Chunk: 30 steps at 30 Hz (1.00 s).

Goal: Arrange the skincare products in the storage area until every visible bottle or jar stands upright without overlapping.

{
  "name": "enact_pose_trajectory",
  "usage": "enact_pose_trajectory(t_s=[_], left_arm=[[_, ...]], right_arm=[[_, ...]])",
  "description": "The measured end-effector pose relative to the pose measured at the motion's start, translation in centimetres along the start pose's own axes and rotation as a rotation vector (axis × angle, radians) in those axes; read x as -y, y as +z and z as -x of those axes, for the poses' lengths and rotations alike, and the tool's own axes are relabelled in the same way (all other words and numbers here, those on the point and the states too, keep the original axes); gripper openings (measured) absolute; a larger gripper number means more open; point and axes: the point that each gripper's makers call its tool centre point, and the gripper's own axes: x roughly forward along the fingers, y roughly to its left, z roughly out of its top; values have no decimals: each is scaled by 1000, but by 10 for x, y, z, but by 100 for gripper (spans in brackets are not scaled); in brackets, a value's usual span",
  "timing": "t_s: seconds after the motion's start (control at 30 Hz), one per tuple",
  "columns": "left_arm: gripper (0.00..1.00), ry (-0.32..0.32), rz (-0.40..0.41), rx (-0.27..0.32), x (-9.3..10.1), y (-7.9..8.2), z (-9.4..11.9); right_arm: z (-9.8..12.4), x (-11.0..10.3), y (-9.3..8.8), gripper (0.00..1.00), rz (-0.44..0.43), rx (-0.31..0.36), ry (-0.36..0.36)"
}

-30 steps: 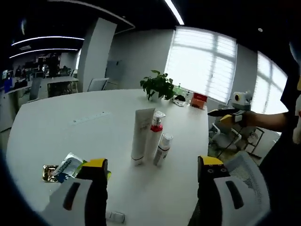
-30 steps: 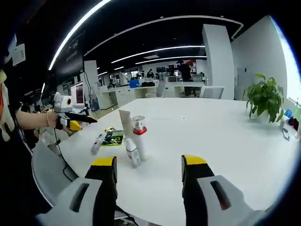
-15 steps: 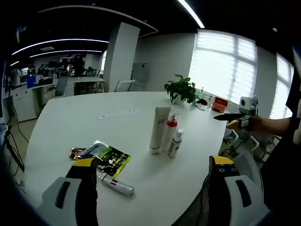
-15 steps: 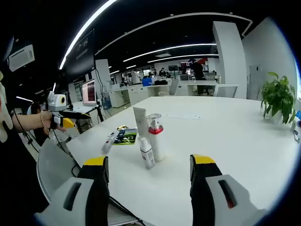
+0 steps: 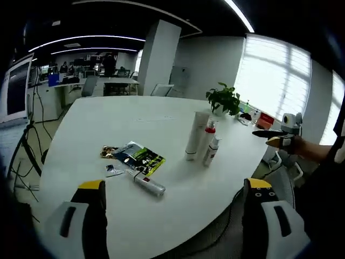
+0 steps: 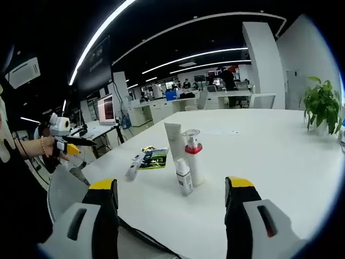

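White table (image 5: 81, 129) w/ tube (image 5: 193, 135), pump bottle (image 5: 205, 141), small bottle (image 5: 211, 151) upright mid-table; one bottle (image 5: 147, 185) lying flat by sachets (image 5: 137, 156), labels unreadable. Left gripper (image 5: 171, 189) & right gripper (image 6: 171, 186) both spread, empty.

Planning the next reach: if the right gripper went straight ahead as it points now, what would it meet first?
Probably the small white bottle, which stands nearest between the open jaws of the right gripper, just before the red-collared pump bottle; depth is uncertain.

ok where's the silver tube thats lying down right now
In the left gripper view the silver tube lies flat on the white table, just beside the green sachet, left of the three upright bottles.
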Motion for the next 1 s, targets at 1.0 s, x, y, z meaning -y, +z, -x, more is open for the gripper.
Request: enact_pose_trajectory(t_s=[1.0], left_arm=[[95,67,-24,-33,-29,-13,-16]], right_arm=[[-8,18,14,100,-20,121,-215]])
